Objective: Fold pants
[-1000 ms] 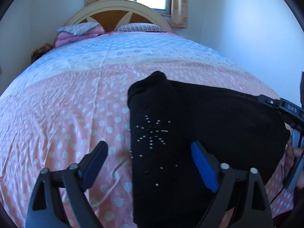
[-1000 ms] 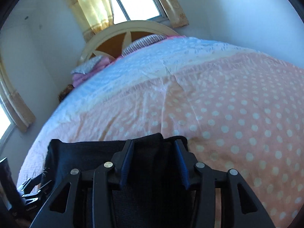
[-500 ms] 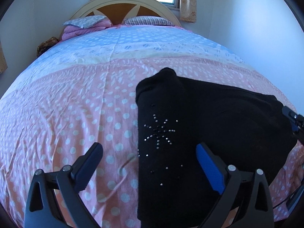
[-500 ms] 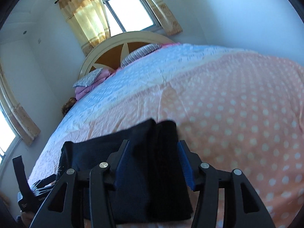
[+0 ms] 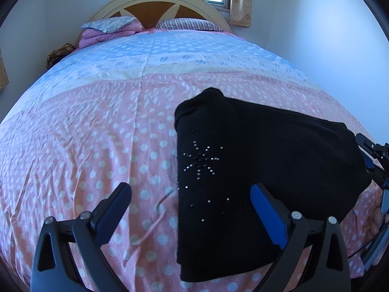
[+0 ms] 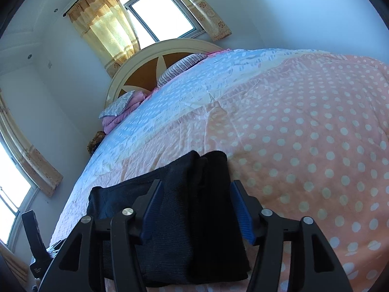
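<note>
The black pants point(image 5: 255, 160) lie folded into a compact rectangle on the pink dotted bedspread point(image 5: 97, 146), with a star of small studs on top. My left gripper point(image 5: 192, 206) is open and empty, raised over the pants' near left edge. In the right wrist view the pants point(image 6: 194, 219) lie flat below my right gripper point(image 6: 194, 204), which is open with its fingers spread to either side of the fold, holding nothing. The right gripper also shows at the far right edge of the left wrist view point(image 5: 374, 160).
The bed has a cream and wood headboard point(image 5: 158, 7), pillows point(image 5: 189, 24) and a folded pink blanket point(image 5: 107, 34) at the far end. White walls and a curtained window point(image 6: 158, 12) lie beyond. The near bed edge runs just under both grippers.
Both grippers have lifted and drawn back from the pants. The right gripper's jaws have widened and no longer press the fabric. The pants lie still.
</note>
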`<state>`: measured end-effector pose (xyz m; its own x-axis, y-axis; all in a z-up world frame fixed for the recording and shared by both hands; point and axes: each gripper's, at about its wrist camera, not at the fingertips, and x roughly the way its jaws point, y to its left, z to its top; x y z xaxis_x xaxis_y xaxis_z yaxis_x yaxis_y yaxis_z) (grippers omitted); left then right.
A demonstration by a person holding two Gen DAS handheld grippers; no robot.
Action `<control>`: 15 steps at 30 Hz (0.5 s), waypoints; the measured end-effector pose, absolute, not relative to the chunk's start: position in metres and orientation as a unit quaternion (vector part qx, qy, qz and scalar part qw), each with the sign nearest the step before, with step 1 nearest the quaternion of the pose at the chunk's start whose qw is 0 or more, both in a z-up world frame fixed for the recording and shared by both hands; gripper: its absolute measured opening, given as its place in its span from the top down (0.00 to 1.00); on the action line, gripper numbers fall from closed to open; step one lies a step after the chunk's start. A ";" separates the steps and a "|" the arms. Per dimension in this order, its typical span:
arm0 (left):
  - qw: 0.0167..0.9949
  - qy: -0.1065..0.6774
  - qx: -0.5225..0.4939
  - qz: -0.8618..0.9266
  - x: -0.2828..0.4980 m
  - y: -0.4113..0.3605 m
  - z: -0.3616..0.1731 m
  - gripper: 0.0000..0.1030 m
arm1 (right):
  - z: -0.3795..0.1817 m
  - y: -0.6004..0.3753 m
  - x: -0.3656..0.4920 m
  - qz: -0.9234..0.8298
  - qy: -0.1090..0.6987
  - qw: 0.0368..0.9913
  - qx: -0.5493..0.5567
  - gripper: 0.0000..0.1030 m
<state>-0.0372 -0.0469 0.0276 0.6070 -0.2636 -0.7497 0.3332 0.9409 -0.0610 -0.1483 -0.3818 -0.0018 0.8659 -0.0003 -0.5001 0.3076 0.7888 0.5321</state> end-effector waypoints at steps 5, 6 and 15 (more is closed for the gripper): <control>0.893 0.418 0.038 -0.162 -0.035 -0.045 0.024 0.02 | -0.011 -0.388 -0.148 -0.086 0.254 0.901 0.341 0.40; 0.892 0.420 0.036 -0.162 -0.034 -0.045 0.023 0.02 | -0.012 -0.389 -0.148 -0.087 0.255 0.899 0.346 0.40; 0.897 0.405 0.003 -0.178 -0.039 -0.039 0.028 0.02 | -0.018 -0.397 -0.150 -0.079 0.250 0.888 0.378 0.40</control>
<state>-0.0389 -0.0388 0.0282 0.6088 -0.3161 -0.7276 0.3216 0.9368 -0.1378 -0.1495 -0.3967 -0.0175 0.8628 0.0484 -0.5032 0.3288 0.7024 0.6313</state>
